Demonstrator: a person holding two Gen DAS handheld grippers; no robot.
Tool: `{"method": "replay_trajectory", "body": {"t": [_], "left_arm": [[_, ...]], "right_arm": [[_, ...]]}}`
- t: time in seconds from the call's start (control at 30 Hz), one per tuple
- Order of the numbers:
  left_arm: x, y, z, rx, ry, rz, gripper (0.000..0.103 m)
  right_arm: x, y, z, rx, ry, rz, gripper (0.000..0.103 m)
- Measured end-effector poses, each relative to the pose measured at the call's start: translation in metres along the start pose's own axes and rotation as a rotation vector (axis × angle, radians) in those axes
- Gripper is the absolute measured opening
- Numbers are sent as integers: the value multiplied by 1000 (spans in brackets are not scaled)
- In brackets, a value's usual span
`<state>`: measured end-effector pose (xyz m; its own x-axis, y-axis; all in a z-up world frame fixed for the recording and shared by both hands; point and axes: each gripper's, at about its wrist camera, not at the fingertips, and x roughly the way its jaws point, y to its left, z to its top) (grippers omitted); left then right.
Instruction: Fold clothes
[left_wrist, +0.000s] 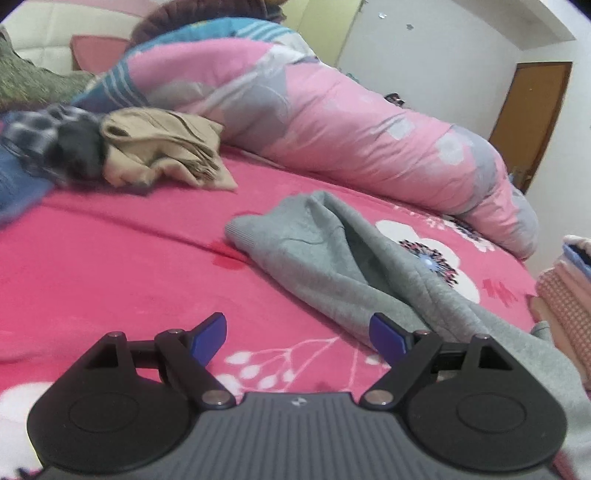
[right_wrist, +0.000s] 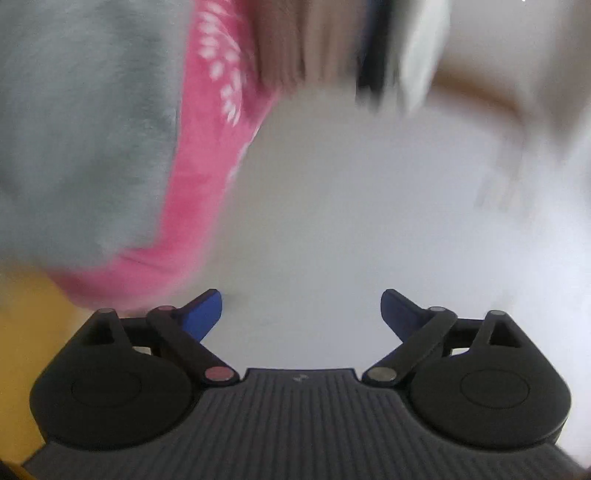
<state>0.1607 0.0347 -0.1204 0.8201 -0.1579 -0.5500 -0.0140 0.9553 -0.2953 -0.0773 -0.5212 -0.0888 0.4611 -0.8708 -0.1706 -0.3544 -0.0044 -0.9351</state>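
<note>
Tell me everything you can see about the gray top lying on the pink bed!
The gray top looks like soft, fuzzy sweatshirt cloth with a ribbed band at its far end. It lies rumpled on the pink flowered blanket, stretched slantwise from the middle of the bed toward the near right edge, with a deep fold running along it. It is not folded yet. It covers part of a white flower print. No fingers grip it. In the blurry right wrist view it shows beside the bed's edge.

Left gripper (left_wrist: 298, 334) hovers over the pink bed (left_wrist: 110, 258), jaws wide apart, nothing between them. Grey sweater (left_wrist: 325, 258) lies crumpled just right; tan garment (left_wrist: 166, 147) far left.
</note>
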Motion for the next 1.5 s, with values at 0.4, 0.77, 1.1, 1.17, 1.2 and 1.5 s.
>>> {"method": "replay_trajectory", "body": {"t": [0.4,0.77,1.1,1.17,1.2,1.5], "left_arm": [[19,38,0,-167,99,-54,85],[-26,108,12,-231,75,-92,85],[-86,176,17,-318,8,-461,99],[-91,182,10,-316,22,-460,99],[-93,184,6,-316,34,-458,99],[-87,189,-12,-290,77,-352,96]], "right_arm": [[-136,-151,325,705,-1094,865,101],[-97,-122,528,952,-712,1345,16],[-269,-97,386,584,-1342,1281,16],[-302,-57,381,404,-1314,1158,21],[-315,-37,378,317,-1297,1093,22],[-299,-71,338,550,-1255,1410,32]]}}
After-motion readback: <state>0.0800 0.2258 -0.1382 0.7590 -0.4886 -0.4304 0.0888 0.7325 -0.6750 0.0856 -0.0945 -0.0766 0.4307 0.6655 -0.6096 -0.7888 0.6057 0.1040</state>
